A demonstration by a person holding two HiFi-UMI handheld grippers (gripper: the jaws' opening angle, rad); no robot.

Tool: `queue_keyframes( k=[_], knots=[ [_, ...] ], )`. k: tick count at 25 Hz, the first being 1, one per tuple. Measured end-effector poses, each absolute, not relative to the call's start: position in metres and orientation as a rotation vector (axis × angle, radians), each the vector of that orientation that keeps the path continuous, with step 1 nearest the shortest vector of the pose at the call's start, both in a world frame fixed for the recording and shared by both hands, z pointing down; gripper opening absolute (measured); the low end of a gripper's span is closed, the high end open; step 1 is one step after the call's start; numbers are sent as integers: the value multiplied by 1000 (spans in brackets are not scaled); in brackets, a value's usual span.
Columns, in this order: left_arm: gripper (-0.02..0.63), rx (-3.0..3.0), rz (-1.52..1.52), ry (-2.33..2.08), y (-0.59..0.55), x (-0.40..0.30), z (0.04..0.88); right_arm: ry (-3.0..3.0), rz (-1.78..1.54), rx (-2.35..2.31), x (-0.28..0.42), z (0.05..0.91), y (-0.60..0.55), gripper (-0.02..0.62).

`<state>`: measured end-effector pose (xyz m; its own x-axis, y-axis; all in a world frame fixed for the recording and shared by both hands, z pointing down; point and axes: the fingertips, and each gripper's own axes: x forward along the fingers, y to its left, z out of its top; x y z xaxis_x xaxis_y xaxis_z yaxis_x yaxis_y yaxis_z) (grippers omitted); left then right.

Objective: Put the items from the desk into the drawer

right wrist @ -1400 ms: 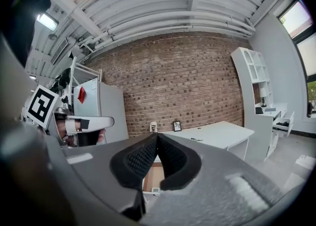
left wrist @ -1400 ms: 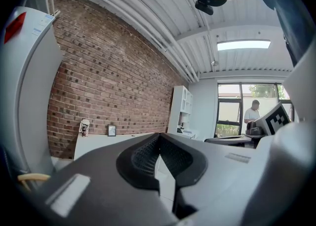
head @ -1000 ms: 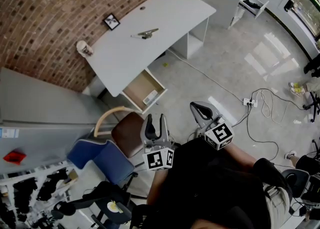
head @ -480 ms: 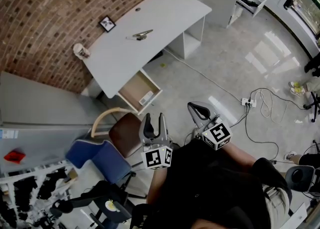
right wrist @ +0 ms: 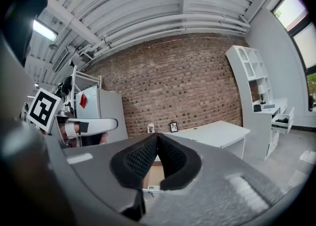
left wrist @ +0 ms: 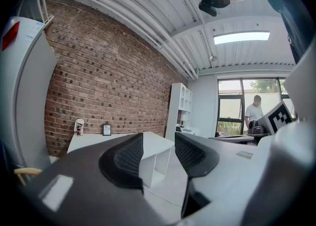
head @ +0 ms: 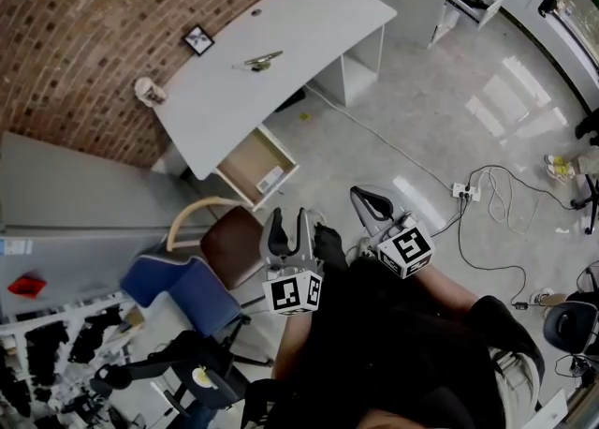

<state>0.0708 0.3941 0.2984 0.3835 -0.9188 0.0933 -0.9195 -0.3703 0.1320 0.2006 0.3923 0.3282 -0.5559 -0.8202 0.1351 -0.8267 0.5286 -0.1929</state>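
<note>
The open light-wood drawer [head: 243, 163] lies upper left of centre, with the left gripper [head: 288, 223] at lower centre, its empty jaws just spread, and the right gripper [head: 365, 199] pressed together.

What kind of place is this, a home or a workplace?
Most likely an office or lab workspace. A white desk with an open drawer stands by a brick wall. A blue chair sits nearby, and a power strip lies on the bare floor.

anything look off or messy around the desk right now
Nothing is spilled or broken. The drawer under the desk hangs pulled out, and a power strip lies out on the open floor.
</note>
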Motion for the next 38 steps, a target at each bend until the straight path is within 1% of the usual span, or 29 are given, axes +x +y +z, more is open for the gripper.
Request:
queue_keyframes(
  k=[8,15,28,38],
  knots=[
    [209,2465,0,-1654,341,74,305,-2697,379,1468,206,336,347,3],
    [213,2468,-6,-1635,264,70,308,-2684,366,1476,202,334,274,3],
    [218,2464,23,-1541,121,39,313,-2616,397,1553,169,327,138,3],
    [225,2474,46,-1521,48,9,331,-2582,408,1575,140,336,71,3]
  ],
)
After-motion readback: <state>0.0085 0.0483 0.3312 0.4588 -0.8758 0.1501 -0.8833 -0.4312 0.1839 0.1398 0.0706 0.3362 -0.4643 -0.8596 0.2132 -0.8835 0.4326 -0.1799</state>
